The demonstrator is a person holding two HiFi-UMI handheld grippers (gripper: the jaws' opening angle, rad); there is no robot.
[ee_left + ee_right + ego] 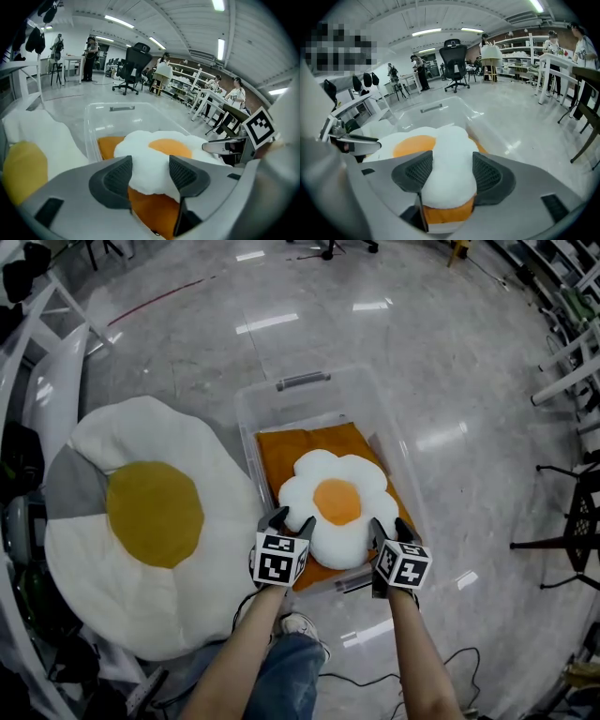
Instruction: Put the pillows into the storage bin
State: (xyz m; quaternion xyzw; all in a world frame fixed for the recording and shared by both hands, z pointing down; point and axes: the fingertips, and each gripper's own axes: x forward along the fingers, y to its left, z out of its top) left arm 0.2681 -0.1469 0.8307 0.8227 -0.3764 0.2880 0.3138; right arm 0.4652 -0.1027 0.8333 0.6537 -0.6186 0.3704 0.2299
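Head view — the fried-egg pillow (336,507) is lying on an orange cushion (281,454) inside the clear storage bin (246,423). My left gripper (286,521) and right gripper (392,529) are flanking its near edge. A larger egg pillow (141,521) is lying just beside the bin.

Left gripper view — my jaws are standing wide, with a white lobe between them.

Right gripper view: jaws likewise standing wide around a lobe, not clamping.
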